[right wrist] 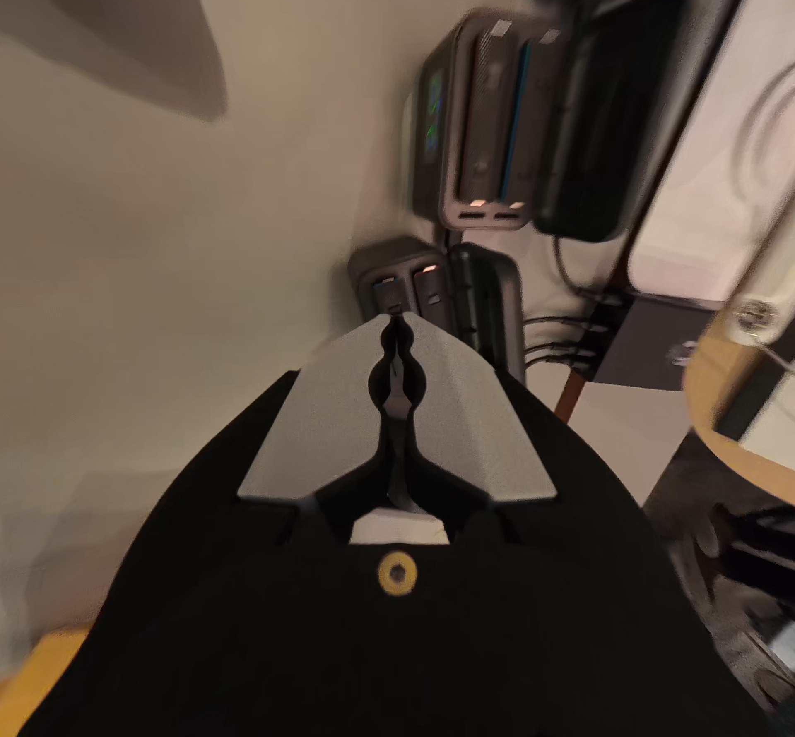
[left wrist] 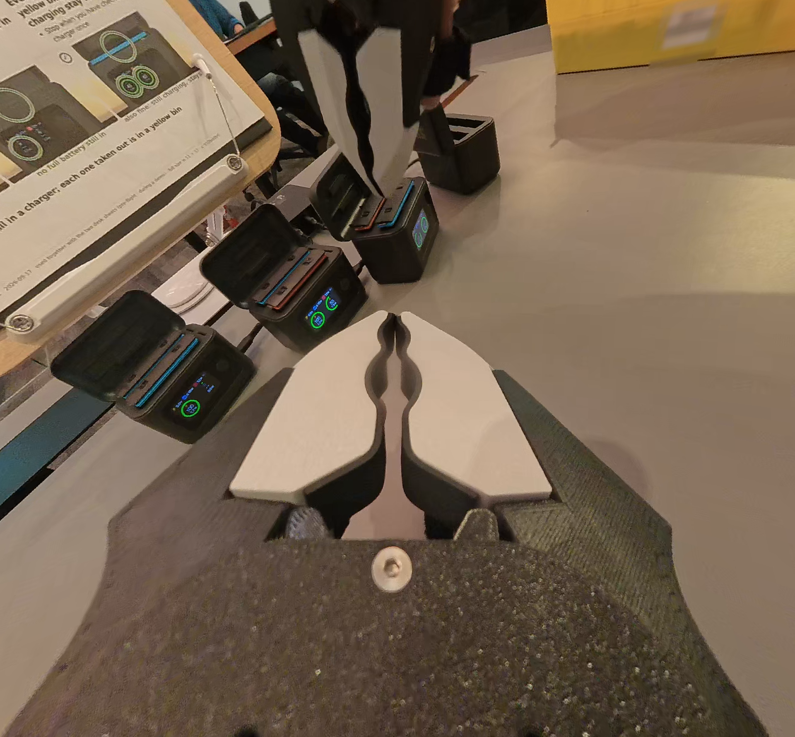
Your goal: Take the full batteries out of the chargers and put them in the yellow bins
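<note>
our left gripper (left wrist: 395, 321) hangs over the grey table (left wrist: 602, 329), its white fingers (left wrist: 327, 407) pressed together at the tips with nothing between them. ahead, three black chargers stand in a diagonal row with lids open: the near charger (left wrist: 172, 385), the middle charger (left wrist: 301, 299) and the far charger (left wrist: 387, 230), each with a lit screen. our right gripper (left wrist: 380, 194) points down into the far charger, tips at a battery (left wrist: 398, 209) with a blue edge. a fourth charger (left wrist: 464, 149) sits behind. a yellow bin (left wrist: 667, 7) stands at upper right, an instruction sheet (left wrist: 107, 114) at left.
</note>
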